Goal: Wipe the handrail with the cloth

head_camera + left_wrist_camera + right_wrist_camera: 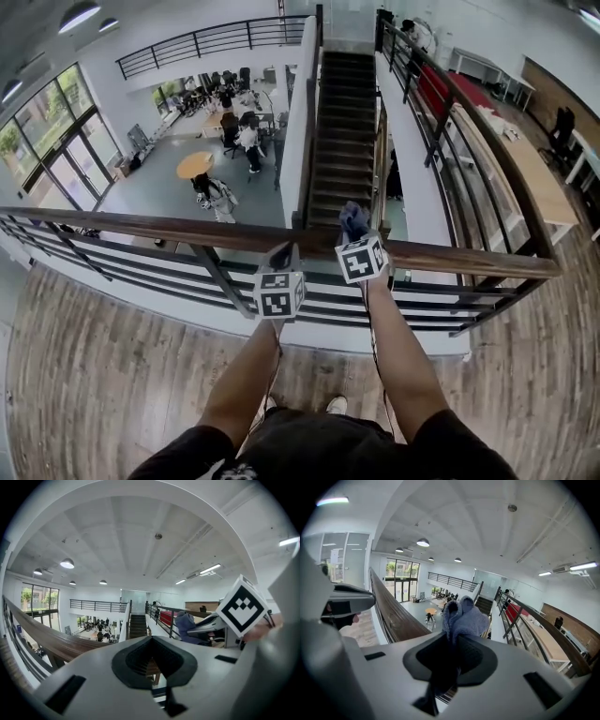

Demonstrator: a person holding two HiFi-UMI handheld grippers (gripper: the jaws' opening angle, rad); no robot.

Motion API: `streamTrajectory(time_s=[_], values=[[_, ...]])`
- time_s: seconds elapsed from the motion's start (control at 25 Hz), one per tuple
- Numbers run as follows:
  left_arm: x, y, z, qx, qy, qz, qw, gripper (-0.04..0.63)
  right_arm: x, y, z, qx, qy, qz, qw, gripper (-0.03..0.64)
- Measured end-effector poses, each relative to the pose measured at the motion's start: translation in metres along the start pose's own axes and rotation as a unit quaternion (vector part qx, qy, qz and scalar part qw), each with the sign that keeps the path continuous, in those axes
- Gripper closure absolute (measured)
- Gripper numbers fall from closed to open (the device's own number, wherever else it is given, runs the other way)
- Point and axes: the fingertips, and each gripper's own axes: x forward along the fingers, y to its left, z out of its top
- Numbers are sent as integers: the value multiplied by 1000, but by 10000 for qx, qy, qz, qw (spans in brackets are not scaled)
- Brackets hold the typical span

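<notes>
Right tongs [354,234] pinching blue cloth [352,221], bunched up over wooden handrail [141,225]; contact with rail unclear. Left tongs [282,253] pressed together, empty, just beside right, at rail's near edge. Black railing bars [216,272] under rail. Beyond rail: staircase [342,131] going down, people [249,141] on lower floor. Wood floor [94,375] under my feet.

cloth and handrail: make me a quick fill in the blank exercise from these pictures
1. The right gripper is shut on a blue ____.
2. The left gripper has ____ between its shut jaws.
3. The handrail has a brown top made of ____.
Missing words: cloth; nothing; wood.
</notes>
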Motion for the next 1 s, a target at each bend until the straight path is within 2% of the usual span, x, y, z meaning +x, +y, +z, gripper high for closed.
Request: streamTrajectory(time_s=[0.16, 0.56, 0.76, 1.0], values=[[6, -26, 2, 52, 52, -66, 10000, 592, -14, -33, -17, 91, 44, -153, 9998, 549], [21, -98, -8, 86, 161, -762, 9969, 592, -43, -95, -57, 485, -81, -674, 9965, 549], [26, -141, -9, 216, 189, -903, 9955, 592, -59, -122, -75, 446, -106, -710, 9964, 549], [46, -206, -4, 192, 148, -776, 9967, 592, -78, -176, -106, 188, -172, -633, 9977, 549]])
